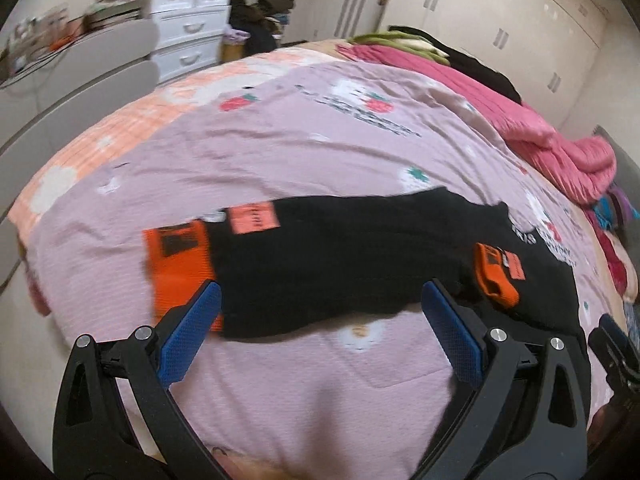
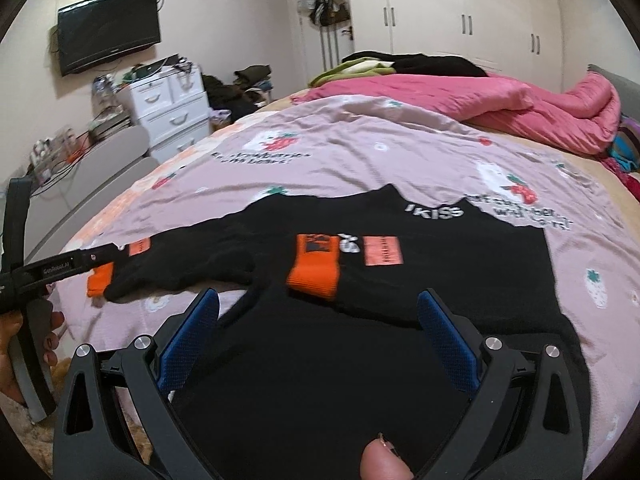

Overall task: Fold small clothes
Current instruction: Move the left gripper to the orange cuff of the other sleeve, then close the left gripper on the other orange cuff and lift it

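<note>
A small black sweater [image 1: 328,264] with orange cuffs lies flat on the pink bedsheet [image 1: 280,152]. Its left sleeve stretches sideways and ends in an orange cuff [image 1: 180,264]. The other cuff [image 1: 496,276] is folded onto the body. My left gripper [image 1: 322,300] is open, its blue pads just short of the sleeve's near edge, holding nothing. In the right wrist view the sweater [image 2: 360,360] fills the foreground, with the folded orange cuff [image 2: 316,268] ahead. My right gripper [image 2: 318,308] is open over the black body. The left gripper [image 2: 68,268] reaches in from the left by the far cuff [image 2: 100,280].
A rumpled pink quilt [image 2: 520,108] and dark clothes [image 2: 420,62] lie along the bed's far side. A white drawer unit [image 2: 172,104], a wall television [image 2: 108,28] and white wardrobes [image 2: 460,8] stand beyond. A fingertip [image 2: 380,460] shows at the bottom edge.
</note>
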